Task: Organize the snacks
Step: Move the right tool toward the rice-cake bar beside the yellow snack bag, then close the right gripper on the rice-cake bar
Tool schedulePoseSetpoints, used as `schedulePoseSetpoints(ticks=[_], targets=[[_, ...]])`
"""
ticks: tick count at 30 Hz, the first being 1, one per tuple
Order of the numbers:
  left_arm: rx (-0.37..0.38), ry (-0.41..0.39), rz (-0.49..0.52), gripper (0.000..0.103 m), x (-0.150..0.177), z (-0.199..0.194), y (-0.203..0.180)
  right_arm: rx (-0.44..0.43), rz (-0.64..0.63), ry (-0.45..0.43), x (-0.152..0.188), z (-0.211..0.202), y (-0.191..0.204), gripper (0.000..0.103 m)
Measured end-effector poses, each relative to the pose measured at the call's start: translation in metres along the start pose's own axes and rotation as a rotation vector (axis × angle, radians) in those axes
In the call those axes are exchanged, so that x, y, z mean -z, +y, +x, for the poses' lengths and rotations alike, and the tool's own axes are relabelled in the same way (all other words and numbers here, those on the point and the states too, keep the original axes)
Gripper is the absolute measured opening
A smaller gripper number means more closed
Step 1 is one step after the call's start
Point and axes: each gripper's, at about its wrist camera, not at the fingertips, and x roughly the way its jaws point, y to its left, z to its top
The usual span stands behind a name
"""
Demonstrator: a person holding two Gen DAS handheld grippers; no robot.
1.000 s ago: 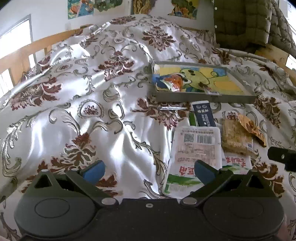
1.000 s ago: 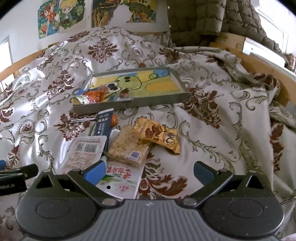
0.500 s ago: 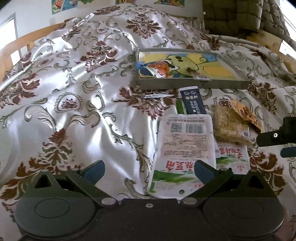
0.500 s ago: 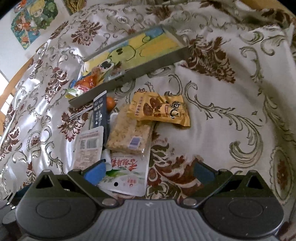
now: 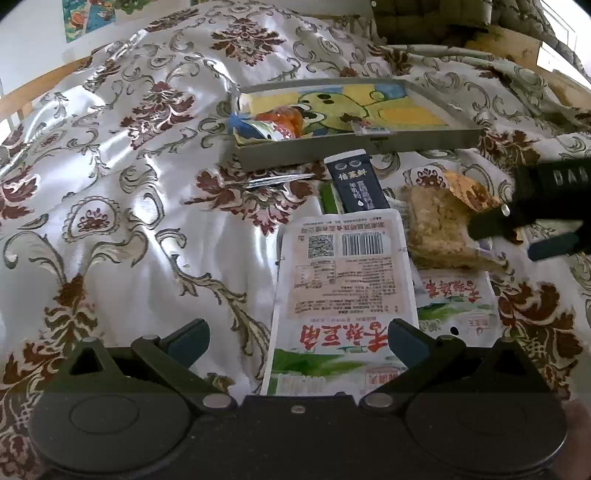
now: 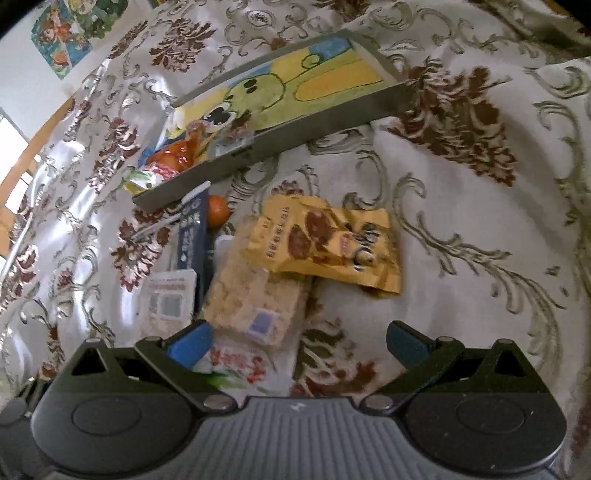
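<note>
Left wrist view, floral satin bedspread (image 5: 122,221), wooden bed rail (image 5: 40,79), wall posters (image 5: 83,16), snack packets (image 5: 343,280), both grippers gaping, empty.

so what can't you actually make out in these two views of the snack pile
- Green stick-shaped packet, left wrist view: mostly hidden under the dark blue sachet.
- Second white-and-green pouch, left wrist view: top covered by the clear-wrapped crispy rice cake.
- Yellow-brown foil snack bag, left wrist view: partly blocked by the right gripper.
- Printed text on that bag, right wrist view: too blurred to read.
- Small orange round thing, right wrist view: too small to identify.
</note>
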Motion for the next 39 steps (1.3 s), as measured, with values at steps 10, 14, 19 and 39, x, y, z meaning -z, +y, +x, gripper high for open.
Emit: schedulePoseSetpoints(ticks=[10, 14, 19, 39], targets=[[0.080, 0.078, -0.188, 0.102, -0.005, 0.026, 0.024, 0.003, -0.054, 0.000, -0.015, 0.029, 0.015, 0.103], [0.093, 0.089, -0.219, 0.102, -0.006, 0.032, 0.028, 0.033, -0.067, -0.008, -0.020, 0.039, 0.018, 0.103], [0.105, 0.092, -0.230, 0.102, -0.007, 0.034, 0.031, 0.068, -0.101, -0.005, -0.022, 0.050, 0.024, 0.103], [0.230, 0.128, -0.298, 0.092, 0.001, 0.026, 0.032, 0.079, 0.086, 0.021, -0.006, 0.011, -0.012, 0.073]])
